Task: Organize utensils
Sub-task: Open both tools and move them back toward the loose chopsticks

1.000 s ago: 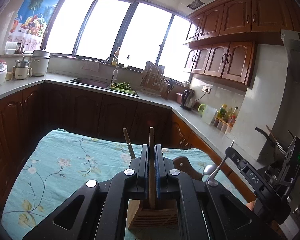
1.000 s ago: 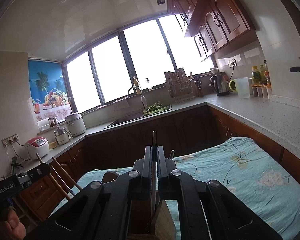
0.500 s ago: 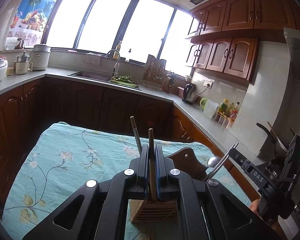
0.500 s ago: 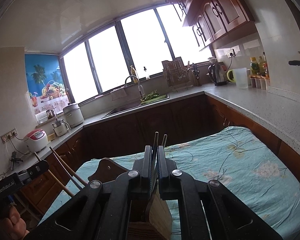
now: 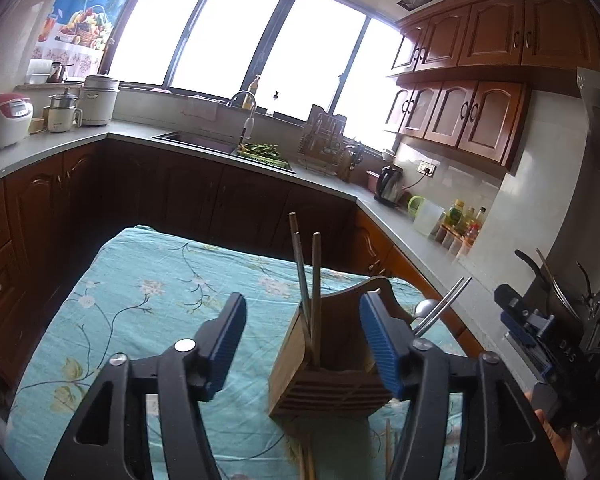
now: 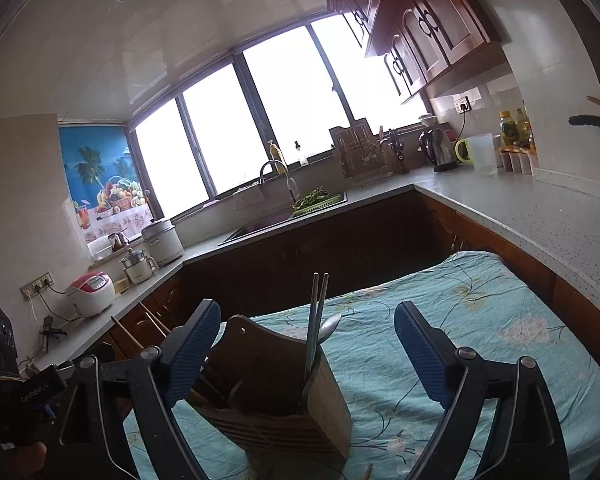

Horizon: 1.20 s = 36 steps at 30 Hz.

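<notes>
A wooden utensil holder [image 5: 332, 376] stands on the teal floral tablecloth [image 5: 140, 312]. Two wooden chopsticks [image 5: 314, 280] stand in its left compartment; metal chopsticks [image 5: 440, 312] and a spoon [image 5: 425, 308] lean out on its right. My left gripper [image 5: 304, 344] is open and empty just above the holder. In the right wrist view the holder [image 6: 284, 392] holds metal chopsticks [image 6: 316, 320] and a spoon [image 6: 330, 326]. My right gripper [image 6: 308, 356] is open and empty, its fingers either side of the holder.
More chopsticks [image 5: 306, 462] lie on the cloth in front of the holder. The other gripper [image 5: 556, 352] shows at the right edge. Dark wooden cabinets and a grey counter [image 6: 520, 208] with a kettle [image 6: 438, 152], sink [image 5: 220, 142] and rice cooker [image 5: 2, 120] ring the table.
Both grippers have opened and let go of the chopsticks they held, which now stand in the holder. Both grippers have drawn back a little.
</notes>
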Motion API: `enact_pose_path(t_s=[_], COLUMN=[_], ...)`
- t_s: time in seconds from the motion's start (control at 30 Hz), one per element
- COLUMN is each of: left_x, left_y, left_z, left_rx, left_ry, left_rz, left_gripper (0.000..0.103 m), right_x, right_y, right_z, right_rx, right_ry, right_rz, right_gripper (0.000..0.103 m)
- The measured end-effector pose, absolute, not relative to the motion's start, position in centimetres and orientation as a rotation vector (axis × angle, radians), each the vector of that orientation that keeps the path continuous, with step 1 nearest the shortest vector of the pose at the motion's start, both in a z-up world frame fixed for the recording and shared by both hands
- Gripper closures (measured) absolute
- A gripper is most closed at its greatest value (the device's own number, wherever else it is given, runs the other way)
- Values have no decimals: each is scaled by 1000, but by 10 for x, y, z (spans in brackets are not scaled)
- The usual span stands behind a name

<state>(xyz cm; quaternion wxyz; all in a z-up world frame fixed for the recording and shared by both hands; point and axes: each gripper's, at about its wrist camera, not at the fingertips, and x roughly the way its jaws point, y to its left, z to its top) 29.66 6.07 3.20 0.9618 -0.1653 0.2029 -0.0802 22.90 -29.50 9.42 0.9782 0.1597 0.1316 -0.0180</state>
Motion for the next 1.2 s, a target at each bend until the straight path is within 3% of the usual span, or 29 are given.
enact_pose_path(t_s=[0.13,0.9,1.0,1.2], left_x=[272,207,211,223], left_y=[67,61,58,51], left_z=[25,9,10,5], left_rx=[-341,-305,-293,-272], left_ry=[432,654,668,704], left_rz=[-122,-136,-146,-160], left_gripper=[27,28,28,35], right_x=[205,142,147,159], right_y=[-297,-280,-279,-277], right_z=[85,10,8,3], right_rx=[341,342,343,335], right_ry=[298,573,588,617], right_rz=[-27,-45,-40,-41], right_gripper=[8,9,12,29])
